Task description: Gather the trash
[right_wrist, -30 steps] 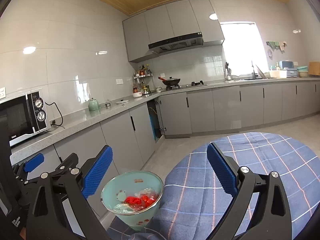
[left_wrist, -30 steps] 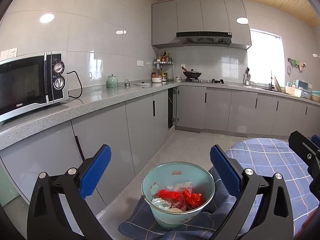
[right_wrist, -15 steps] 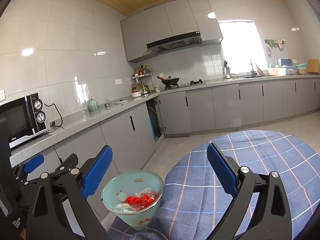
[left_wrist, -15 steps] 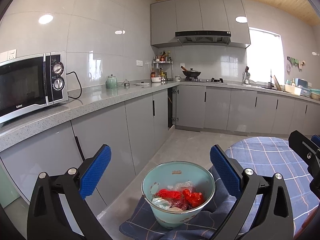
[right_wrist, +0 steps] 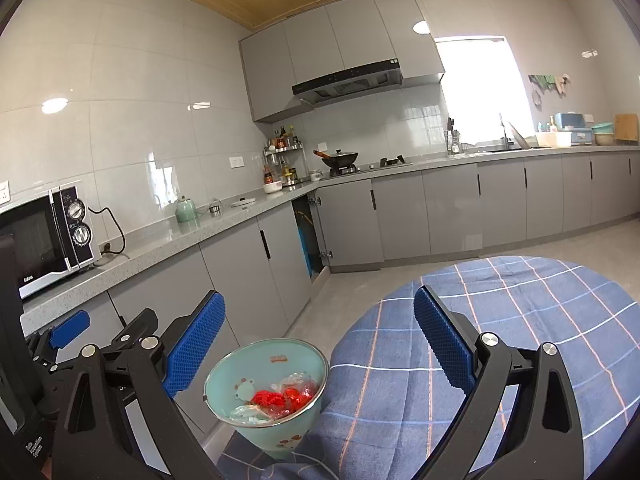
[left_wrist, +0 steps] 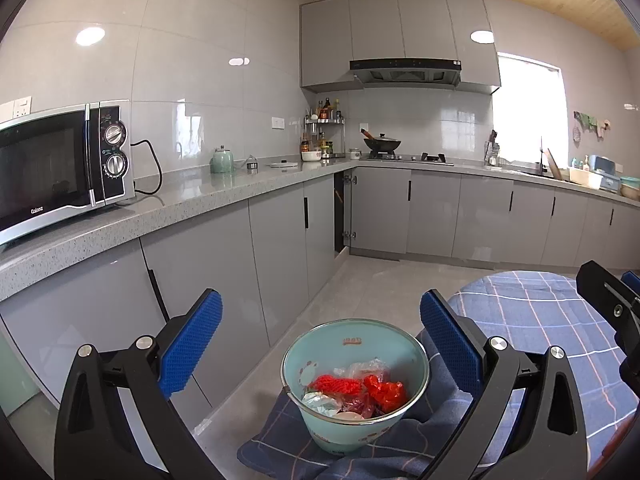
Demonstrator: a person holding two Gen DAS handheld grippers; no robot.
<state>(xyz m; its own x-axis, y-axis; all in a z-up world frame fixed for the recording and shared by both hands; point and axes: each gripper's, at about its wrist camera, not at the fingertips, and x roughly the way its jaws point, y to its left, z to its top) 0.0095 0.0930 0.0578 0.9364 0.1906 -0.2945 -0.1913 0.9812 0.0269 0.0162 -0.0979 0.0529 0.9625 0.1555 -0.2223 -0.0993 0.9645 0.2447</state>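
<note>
I am holding my left tool (left_wrist: 320,340) and right tool (right_wrist: 318,344) spread wide, gripping nothing; the mint bowl (left_wrist: 354,426) is holding red wrappers (left_wrist: 362,387) and crumpled plastic (left_wrist: 362,370).

A: What do the grippers look like?

B: The left gripper (left_wrist: 320,336) has two black plastic fingers, each a frame with a triangular cut-out. Blue pads (left_wrist: 191,343) with a fine dimpled texture line the inner faces.

A: Any hardware showing?

B: Round silver screws (left_wrist: 498,343) sit on top of each finger, two to a side, at the linkage joints.

A: And the right gripper (right_wrist: 318,342)?

B: The same build: black frames, blue textured pads (right_wrist: 442,343), silver screws (right_wrist: 489,338). In the right view the left gripper's body also shows at the left edge, black, with small white lettering low on its side that is too small to read.
</note>
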